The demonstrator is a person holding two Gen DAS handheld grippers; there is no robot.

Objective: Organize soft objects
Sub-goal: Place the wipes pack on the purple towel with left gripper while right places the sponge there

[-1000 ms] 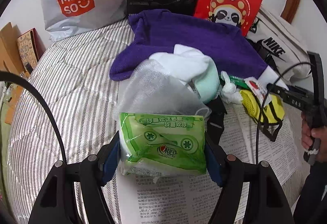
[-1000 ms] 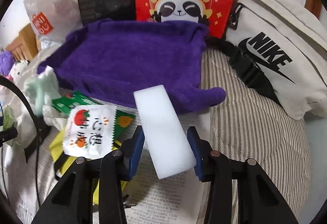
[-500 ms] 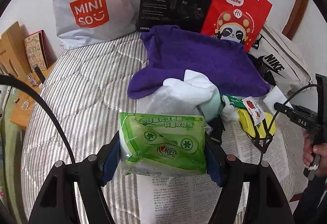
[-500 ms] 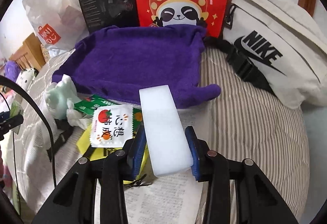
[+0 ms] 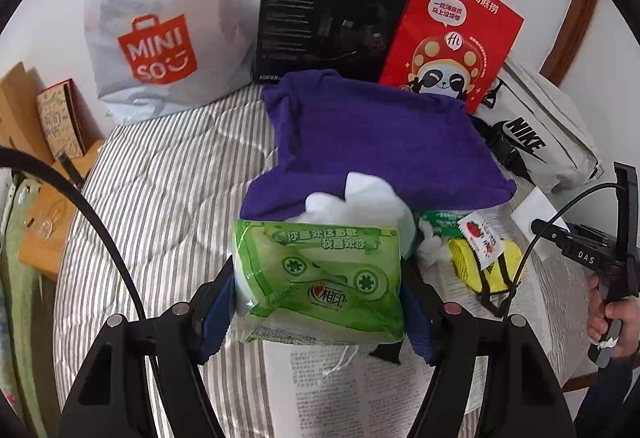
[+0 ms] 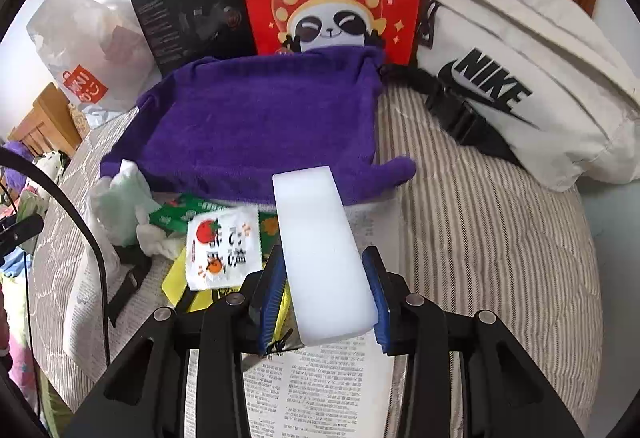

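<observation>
My left gripper point(image 5: 320, 302) is shut on a green tissue pack point(image 5: 320, 278) and holds it above the bed. My right gripper point(image 6: 324, 298) is shut on a white sponge block point(image 6: 320, 254), which also shows in the left wrist view point(image 5: 534, 214). A purple towel point(image 5: 380, 142) lies spread at the back, also in the right wrist view point(image 6: 256, 126). In front of it lie a white and mint soft toy point(image 6: 120, 198), a snack sachet point(image 6: 224, 250) and a yellow pouch point(image 5: 484, 266).
A Miniso bag point(image 5: 156, 38), a black box point(image 5: 332, 14), a red panda bag point(image 5: 452, 38) and a white Nike bag point(image 6: 520, 86) line the wall. Newspaper point(image 6: 320, 386) lies on the striped bedspread point(image 5: 160, 206). A wooden bedside stand point(image 5: 44, 238) is at left.
Both grippers have drawn back and up from the pile with their loads still held. The towel and bags look farther away now.
</observation>
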